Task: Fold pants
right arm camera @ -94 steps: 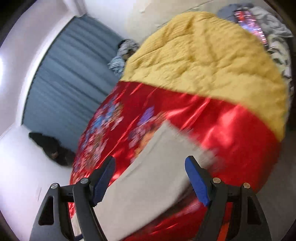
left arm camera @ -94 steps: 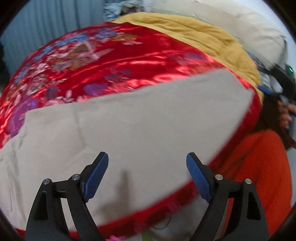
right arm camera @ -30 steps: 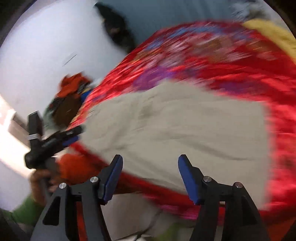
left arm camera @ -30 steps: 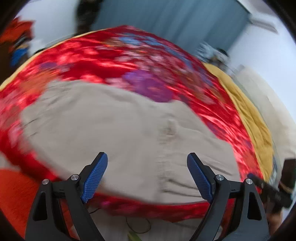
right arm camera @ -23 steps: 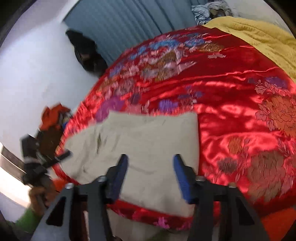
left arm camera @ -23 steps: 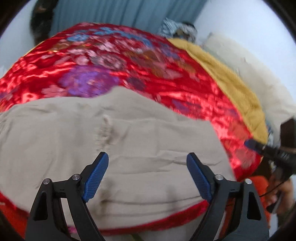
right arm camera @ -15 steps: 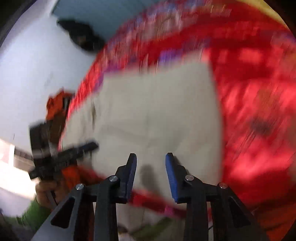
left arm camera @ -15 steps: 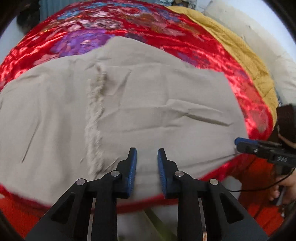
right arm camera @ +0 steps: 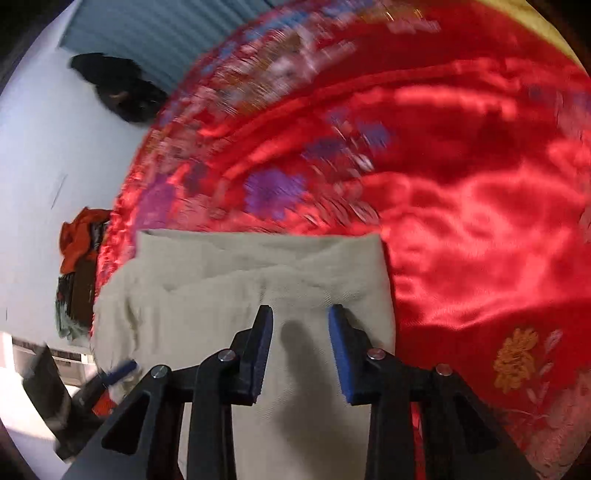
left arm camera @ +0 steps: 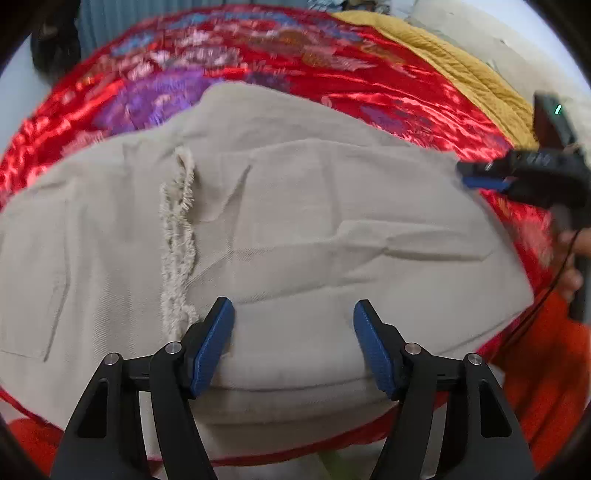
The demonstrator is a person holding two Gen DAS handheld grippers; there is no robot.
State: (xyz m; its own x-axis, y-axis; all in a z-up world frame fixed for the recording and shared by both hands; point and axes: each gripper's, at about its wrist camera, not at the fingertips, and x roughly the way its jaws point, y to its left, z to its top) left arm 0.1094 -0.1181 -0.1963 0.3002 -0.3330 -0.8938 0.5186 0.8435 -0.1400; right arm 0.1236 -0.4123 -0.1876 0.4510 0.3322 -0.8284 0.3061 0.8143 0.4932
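Beige pants [left arm camera: 295, 221] lie spread on a red flowered satin bedspread [left arm camera: 369, 92], with a frayed hem strip [left arm camera: 177, 240] running across them. My left gripper [left arm camera: 293, 332] hovers over their near edge, its jaws opening, and only flat cloth lies under the gap. My right gripper [right arm camera: 301, 332] sits low over a bunched fold of the pants [right arm camera: 258, 266]. Its jaws stand narrowly apart and the pads do not press the cloth. In the left wrist view the right gripper [left arm camera: 476, 177] is at the pants' right edge.
A mustard blanket [left arm camera: 461, 62] covers the far side of the bed. An orange garment [left arm camera: 546, 369] hangs below the bed's edge by a person's hand [left arm camera: 570, 280]. A clothes pile [right arm camera: 77, 236] and a dark shape [right arm camera: 122, 88] lie on the floor by the blue curtain [right arm camera: 166, 29].
Both grippers have dropped closer to the pants. The left jaws went from wide to nearly shut and back to wide. The right jaws narrowed, and that gripper moved to the pants' right edge.
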